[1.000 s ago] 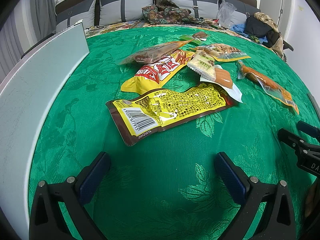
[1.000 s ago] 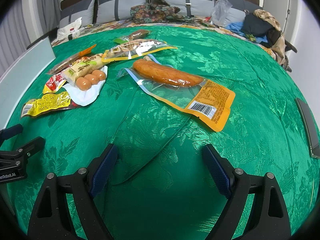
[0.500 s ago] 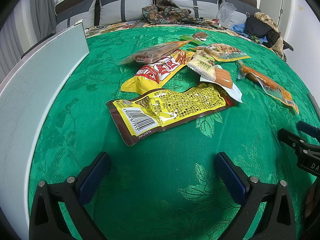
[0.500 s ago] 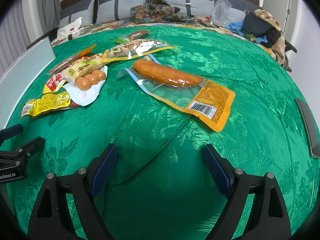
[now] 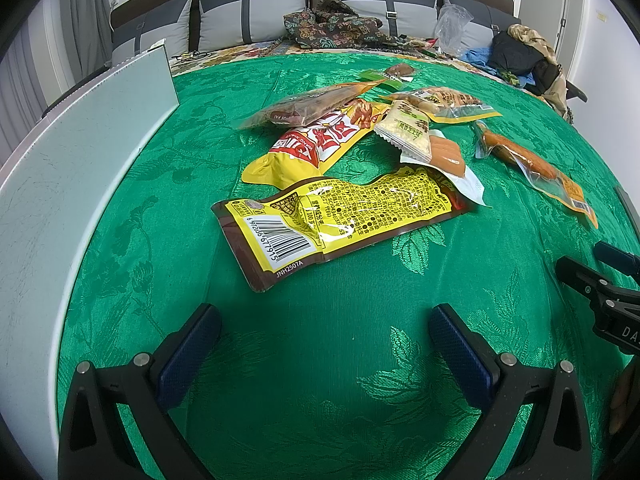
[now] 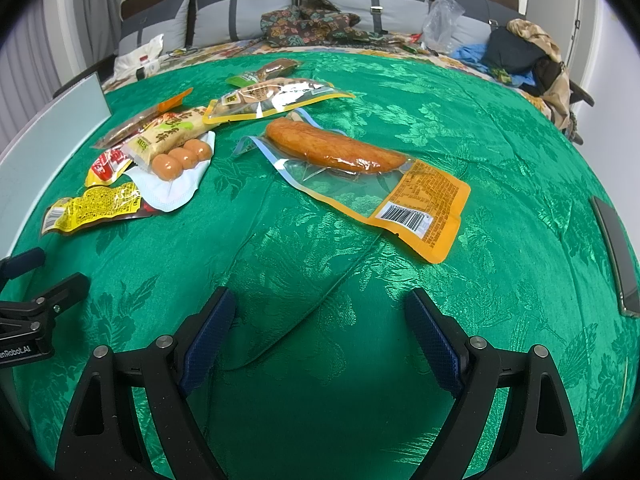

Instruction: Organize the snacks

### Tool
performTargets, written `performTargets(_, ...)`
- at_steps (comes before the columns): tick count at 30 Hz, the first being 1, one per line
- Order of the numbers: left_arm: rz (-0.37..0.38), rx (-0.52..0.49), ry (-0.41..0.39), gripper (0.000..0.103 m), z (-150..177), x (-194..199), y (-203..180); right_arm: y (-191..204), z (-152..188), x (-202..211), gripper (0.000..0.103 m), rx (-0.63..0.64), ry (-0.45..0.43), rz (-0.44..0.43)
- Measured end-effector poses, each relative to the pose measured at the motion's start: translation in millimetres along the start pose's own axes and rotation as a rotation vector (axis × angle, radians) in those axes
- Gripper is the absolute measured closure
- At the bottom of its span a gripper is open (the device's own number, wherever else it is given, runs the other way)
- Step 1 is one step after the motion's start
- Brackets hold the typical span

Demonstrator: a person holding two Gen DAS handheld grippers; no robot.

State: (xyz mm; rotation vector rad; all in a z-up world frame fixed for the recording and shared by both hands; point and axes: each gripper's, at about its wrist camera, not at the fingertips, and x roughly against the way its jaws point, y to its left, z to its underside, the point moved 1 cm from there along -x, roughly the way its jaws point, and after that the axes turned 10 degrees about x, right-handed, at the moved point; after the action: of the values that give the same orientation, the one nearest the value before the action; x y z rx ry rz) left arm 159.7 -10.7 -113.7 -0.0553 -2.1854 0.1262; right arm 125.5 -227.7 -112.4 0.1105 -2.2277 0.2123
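Note:
Several snack packets lie scattered on a green patterned cloth (image 5: 320,360). Closest to my left gripper (image 5: 324,320) is a yellow and brown packet (image 5: 340,216) with a barcode. Behind it lie a yellow and red bag (image 5: 316,144), a pack of sausage balls (image 5: 444,156) and a long sausage pouch (image 5: 532,168). My left gripper is open, a short way in front of the yellow packet. My right gripper (image 6: 320,308) is open too, with the orange sausage pouch (image 6: 360,172) ahead of it. The sausage balls (image 6: 180,160) and yellow packet (image 6: 96,208) lie to its left.
A white board (image 5: 72,168) stands along the left side. Grey cushions (image 5: 252,12), a patterned cloth heap and clothes (image 6: 520,52) lie at the back. A dark flat device (image 6: 616,252) rests at the right edge. Each gripper shows at the edge of the other's view.

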Motion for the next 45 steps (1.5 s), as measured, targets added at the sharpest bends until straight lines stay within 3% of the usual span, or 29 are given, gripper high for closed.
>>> performTargets(35,-0.009,0.014,0.000,0.000,-1.3,-0.9,-0.3,-0.8,-0.6,-0.6,0.013,0.000,0.000,0.002)
performTargets(38,0.017,-0.040,0.059,0.000,3.7,4.5,2.5,-1.0,-0.6,-0.6,0.013,0.000,0.000,0.002)
performTargets(40,0.024,-0.066,0.158,0.000,3.5,8.5,7.9,-0.8,-0.6,-0.5,0.013,0.000,0.000,0.002)
performTargets(42,0.079,-0.058,0.229,0.001,-6.8,13.9,14.6,-0.8,-0.6,-0.4,0.013,0.000,0.000,0.002)
performTargets(45,0.188,-0.028,0.182,0.000,-54.5,33.0,26.2,-0.9,-0.6,-0.3,0.013,0.000,0.000,0.002)
